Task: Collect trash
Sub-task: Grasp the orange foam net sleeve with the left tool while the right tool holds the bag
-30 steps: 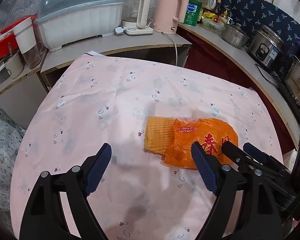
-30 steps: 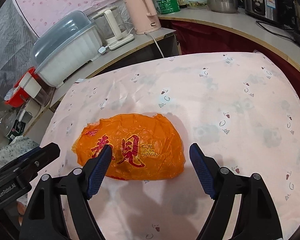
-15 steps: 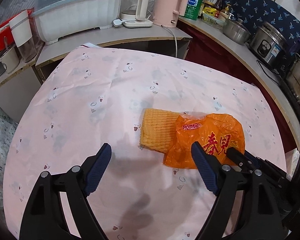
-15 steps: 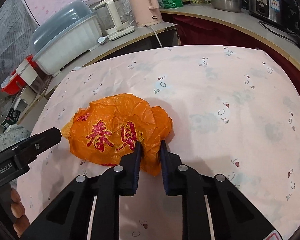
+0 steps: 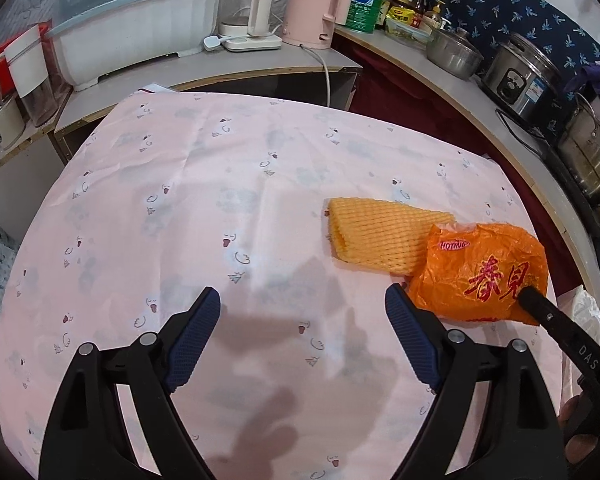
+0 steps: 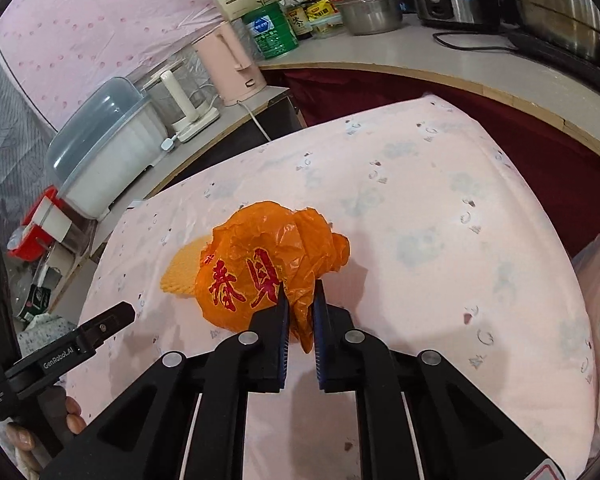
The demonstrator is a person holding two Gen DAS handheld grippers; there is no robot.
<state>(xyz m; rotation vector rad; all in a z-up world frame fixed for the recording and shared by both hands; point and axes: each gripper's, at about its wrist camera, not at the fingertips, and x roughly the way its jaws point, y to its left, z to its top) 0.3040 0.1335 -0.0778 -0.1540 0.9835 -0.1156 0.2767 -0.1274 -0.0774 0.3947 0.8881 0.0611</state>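
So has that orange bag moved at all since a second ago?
Yes. The orange bag, pinched in the right gripper, has bunched up and slid off the yellow foam net, towards the table's right edge.

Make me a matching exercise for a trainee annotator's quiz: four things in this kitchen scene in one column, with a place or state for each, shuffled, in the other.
Things:
1. orange plastic bag
2. yellow foam fruit net
3. left gripper
4. pink electric kettle

Places or states:
A. open over bare tablecloth
B. on the counter
C. lying flat on the cloth, one end under the bag
D. pinched by the right gripper

Pairs: 1-D, 2-C, 3-A, 4-B
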